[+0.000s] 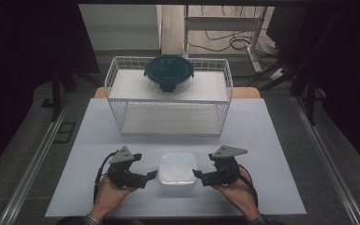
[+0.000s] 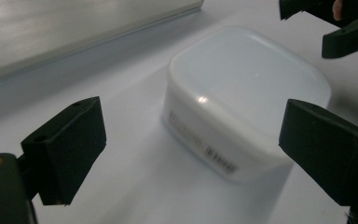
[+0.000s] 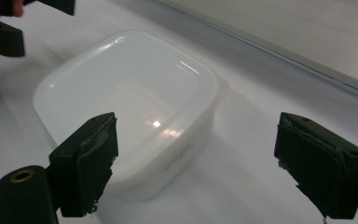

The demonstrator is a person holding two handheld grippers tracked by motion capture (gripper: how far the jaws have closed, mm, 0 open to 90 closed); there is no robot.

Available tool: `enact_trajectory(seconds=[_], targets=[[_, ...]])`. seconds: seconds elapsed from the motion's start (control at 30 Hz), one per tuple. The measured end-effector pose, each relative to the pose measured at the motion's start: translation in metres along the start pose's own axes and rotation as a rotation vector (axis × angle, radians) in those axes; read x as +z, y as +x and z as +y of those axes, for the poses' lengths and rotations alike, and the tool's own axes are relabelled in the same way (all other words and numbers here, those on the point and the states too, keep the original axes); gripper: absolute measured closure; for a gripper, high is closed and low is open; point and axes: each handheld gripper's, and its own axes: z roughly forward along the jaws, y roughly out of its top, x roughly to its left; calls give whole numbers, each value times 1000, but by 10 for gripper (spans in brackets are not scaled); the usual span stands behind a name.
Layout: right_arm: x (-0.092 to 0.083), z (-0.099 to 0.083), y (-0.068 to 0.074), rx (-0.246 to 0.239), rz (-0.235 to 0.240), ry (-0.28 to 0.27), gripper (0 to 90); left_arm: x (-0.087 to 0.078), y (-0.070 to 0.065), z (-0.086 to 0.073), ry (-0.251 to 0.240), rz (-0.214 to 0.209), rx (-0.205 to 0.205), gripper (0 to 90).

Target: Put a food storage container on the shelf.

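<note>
Nearest the camera, we note the person's two hands at the table's front edge, each bearing a gripper. The left gripper [image 1: 151, 175] stands just beside the left wall of the box [image 1: 177, 172]; the right gripper [image 1: 198, 174] stands just beside its right wall. Both have their jaws spread wide and empty, with no pad pressing on anything. In the left gripper view the box [image 2: 247, 100] lies ahead of the open jaws, not between them, and the same holds in the right gripper view [image 3: 130, 100].

The box is white, translucent and lidded, and it sits flat on the table [image 1: 272, 140], between the grippers and in front of the basket [image 1: 168, 96]. Farther back, a round container [image 1: 169, 72] with a dark lid rests on the basket's upper shelf.

Risks, as we judge them:
- The box walls look smooth and rounded at the corners. A grip from one side only is likely to slide or tip the box rather than lift it.
- If the two grippers close at unequal moments, the earlier one may push the box across the smooth table toward the other.
- A pinch on the lid rim alone could pop the lid loose.
- The basket's front wire stands close behind the box, so a forward lift kept too low may catch it.
- Should the box go to the upper shelf, the round container already holds the middle, and contact could shove it off the back.
</note>
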Motion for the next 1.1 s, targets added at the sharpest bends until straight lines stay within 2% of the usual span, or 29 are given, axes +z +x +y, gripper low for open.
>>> enact_trajectory(seconds=[0.13, 0.23, 0.3, 0.37, 0.4, 0.47, 0.5, 0.53, 0.63, 0.77, 0.87, 0.93, 1.03, 1.1], targets=[[8, 1, 3, 9, 15, 7, 144, 19, -6, 8, 31, -11, 20, 68], [14, 0, 4, 7, 31, 26, 148, 29, -6, 8, 51, -13, 15, 66], [19, -1, 3, 12, 53, 43, 142, 35, -5, 5, 79, -22, -1, 67], [25, -3, 2, 39, 94, 74, 102, 39, -2, 2, 79, -73, -76, 71], [26, -4, 1, 64, 113, 78, 112, 39, -2, 1, 81, -99, -92, 88], [25, -5, 0, 84, 150, 91, 147, 36, -5, 0, 78, -133, -89, 169], [25, -5, 1, 84, 154, 96, 170, 34, -6, 0, 83, -139, -90, 229], [24, -5, 1, 93, 178, 104, 211, 33, -9, 0, 84, -138, -93, 247], [20, -8, 3, 127, 189, 130, 222, 26, -13, -4, 93, -147, -138, 339], [12, -10, 2, 193, 201, 140, 391, 16, -15, -6, 101, -140, -164, 483], [2, -9, 0, 212, 169, 103, 558, 11, -15, -6, 92, -150, -180, 561], [-1, -8, -1, 241, 158, 87, 613, 9, -14, -6, 75, -154, -197, 621], [-2, -8, -1, 292, 151, 62, 663, 7, -13, -7, 60, -142, -219, 658], [-5, -8, 0, 309, 147, 43, 713, 4, -14, -8, 42, -120, -228, 697]])
